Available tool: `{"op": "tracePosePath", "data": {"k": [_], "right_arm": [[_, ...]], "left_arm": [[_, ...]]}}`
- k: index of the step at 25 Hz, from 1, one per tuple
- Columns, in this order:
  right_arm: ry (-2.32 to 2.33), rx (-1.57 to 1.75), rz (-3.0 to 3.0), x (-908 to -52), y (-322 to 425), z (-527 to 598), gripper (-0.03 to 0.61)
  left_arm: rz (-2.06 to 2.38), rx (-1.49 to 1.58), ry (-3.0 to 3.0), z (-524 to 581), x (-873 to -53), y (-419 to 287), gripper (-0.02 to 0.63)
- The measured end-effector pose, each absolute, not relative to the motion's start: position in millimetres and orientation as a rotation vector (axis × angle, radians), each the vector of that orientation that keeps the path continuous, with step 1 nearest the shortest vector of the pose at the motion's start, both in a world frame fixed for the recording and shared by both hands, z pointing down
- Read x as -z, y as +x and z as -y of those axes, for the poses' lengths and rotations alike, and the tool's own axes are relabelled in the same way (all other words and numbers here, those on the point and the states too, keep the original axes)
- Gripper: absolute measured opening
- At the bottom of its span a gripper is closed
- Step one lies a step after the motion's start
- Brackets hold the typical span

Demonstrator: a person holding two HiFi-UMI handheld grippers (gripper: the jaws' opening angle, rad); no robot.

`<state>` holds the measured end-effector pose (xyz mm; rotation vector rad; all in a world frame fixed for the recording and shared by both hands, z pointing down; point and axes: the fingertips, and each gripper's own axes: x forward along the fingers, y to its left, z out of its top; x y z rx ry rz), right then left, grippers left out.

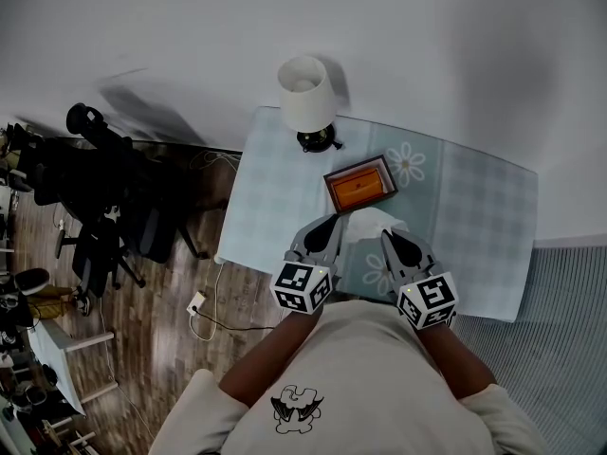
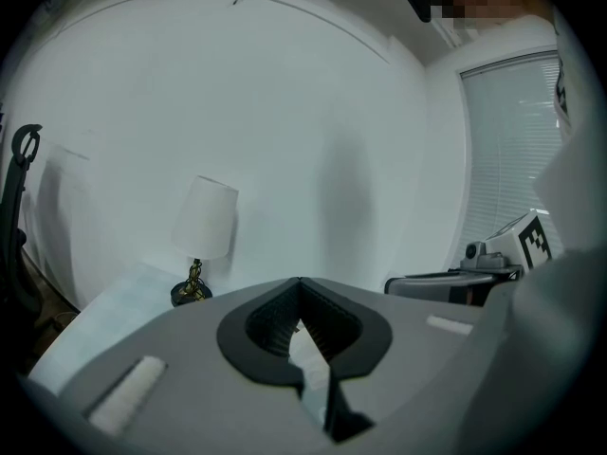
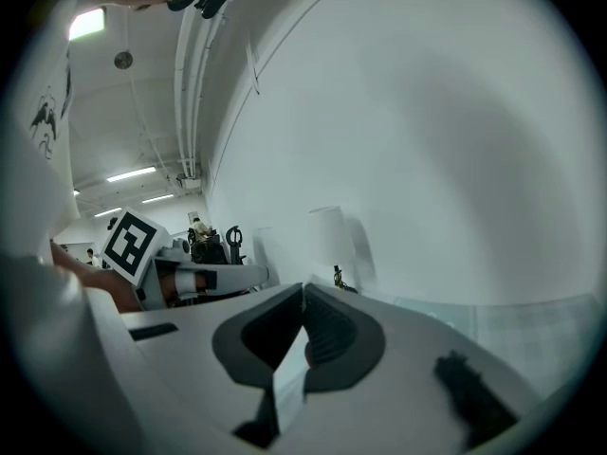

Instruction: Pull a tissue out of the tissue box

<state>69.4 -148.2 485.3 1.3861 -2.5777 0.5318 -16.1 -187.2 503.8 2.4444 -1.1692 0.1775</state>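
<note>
Head view is showing the tissue partly hidden between left gripper and right gripper, both clamping it, beside the tissue box on a checked tablecloth, white wall behind.

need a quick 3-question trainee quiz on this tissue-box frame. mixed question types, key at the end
1. True or false: the white-shaded table lamp lies tipped over on the pale blue checked tablecloth.
2. Multiple choice: what sits between the jaws of the left hand-held gripper and the right hand-held gripper? A) nothing; B) a thin white tissue; C) a pen.
3. Short answer: which is nearer the lamp, the orange-topped, dark-framed tissue box or the two hand-held grippers?
Key: 1 false, it stands upright. 2 B, both are shut on it. 3 the tissue box.
</note>
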Motion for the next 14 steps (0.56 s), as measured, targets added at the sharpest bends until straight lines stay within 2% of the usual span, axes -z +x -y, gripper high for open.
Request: {"op": "tracePosePath", "data": {"k": [14], "right_arm": [[1.386,-0.545,2.563,-490.7,76.5,147.9,0.014]], "left_arm": [[1.170,-0.185,2.425,186.1,-510.0,-12.5,0.008]]}}
